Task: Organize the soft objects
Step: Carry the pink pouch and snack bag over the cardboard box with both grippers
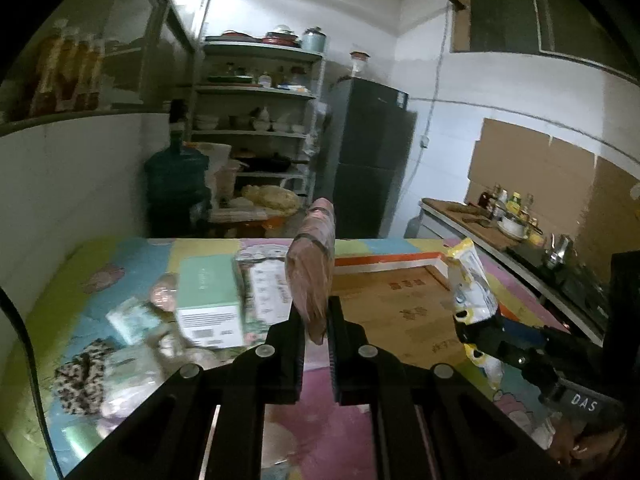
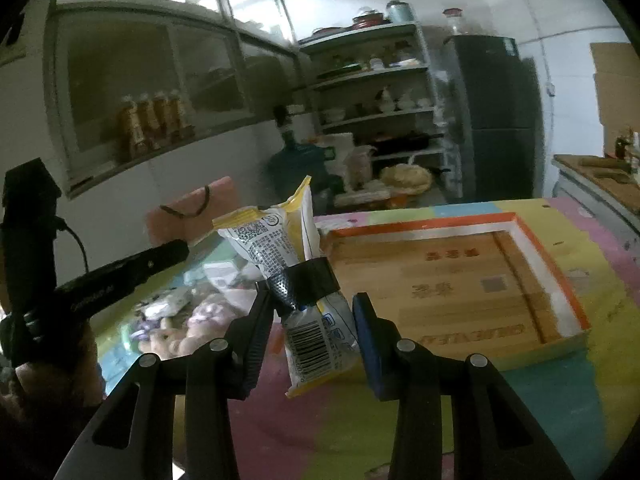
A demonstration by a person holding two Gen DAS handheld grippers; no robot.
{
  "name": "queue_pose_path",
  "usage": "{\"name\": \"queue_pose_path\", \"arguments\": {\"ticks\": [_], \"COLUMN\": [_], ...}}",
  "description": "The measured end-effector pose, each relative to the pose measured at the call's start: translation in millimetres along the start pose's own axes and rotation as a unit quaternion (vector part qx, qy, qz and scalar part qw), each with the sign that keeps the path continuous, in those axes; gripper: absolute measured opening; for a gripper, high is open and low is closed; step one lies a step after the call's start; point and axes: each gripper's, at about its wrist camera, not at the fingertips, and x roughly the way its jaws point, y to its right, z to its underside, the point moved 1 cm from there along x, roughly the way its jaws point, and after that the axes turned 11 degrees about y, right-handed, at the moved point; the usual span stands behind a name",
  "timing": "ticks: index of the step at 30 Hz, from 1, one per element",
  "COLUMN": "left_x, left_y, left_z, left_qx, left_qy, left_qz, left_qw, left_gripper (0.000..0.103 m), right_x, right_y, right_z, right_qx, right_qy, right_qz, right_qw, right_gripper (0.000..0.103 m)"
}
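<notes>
My left gripper (image 1: 316, 320) is shut on a folded pink cloth (image 1: 312, 268) bound with a dark band, held upright above the table; it also shows in the right wrist view (image 2: 188, 210). My right gripper (image 2: 314, 316) is shut on a yellow and white snack packet (image 2: 296, 264), squeezed at its middle; the packet also shows in the left wrist view (image 1: 472, 288). A wooden tray (image 2: 460, 276) with an orange and white rim lies on the table to the right of both grippers.
A pile of soft items, packets and a mint green box (image 1: 208, 296) lies on the left of the colourful table mat (image 1: 360, 432). A leopard-print cloth (image 1: 80, 380) lies near the left edge. Shelves, a water jug and a dark fridge (image 1: 372, 160) stand behind.
</notes>
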Motion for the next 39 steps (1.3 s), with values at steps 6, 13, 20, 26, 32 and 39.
{"name": "queue_pose_path", "arguments": {"ticks": [6, 13, 20, 26, 32, 39], "left_x": [16.8, 34.1, 50.6, 68.0, 84.3, 100.9], "left_y": [25.9, 55.5, 75.8, 91.4, 102.8, 113.2], "left_z": [2.8, 6.6, 11.4, 18.3, 26.3, 34.2], "left_qx": [0.01, 0.017, 0.013, 0.009, 0.003, -0.003], "left_qy": [-0.008, -0.017, -0.023, -0.037, -0.05, -0.065], "left_qz": [0.02, 0.039, 0.051, 0.06, 0.067, 0.071], "left_qw": [0.9997, 0.9989, 0.9983, 0.9974, 0.9965, 0.9953], "left_gripper": [0.01, 0.01, 0.01, 0.01, 0.01, 0.01], "right_x": [-4.6, -8.9, -5.5, -1.7, 4.3, 14.4], "right_y": [21.5, 42.8, 59.7, 81.2, 99.7, 117.5], "right_z": [-7.3, -12.3, -16.4, -17.2, -14.9, -13.8], "right_qx": [-0.001, -0.001, -0.005, 0.0, 0.004, 0.003], "right_qy": [0.009, 0.015, 0.012, 0.007, -0.002, -0.015], "right_qz": [0.027, 0.049, 0.072, 0.088, 0.106, 0.127], "right_qw": [1.0, 0.999, 0.997, 0.996, 0.994, 0.992], "right_gripper": [0.042, 0.042, 0.042, 0.042, 0.042, 0.042]}}
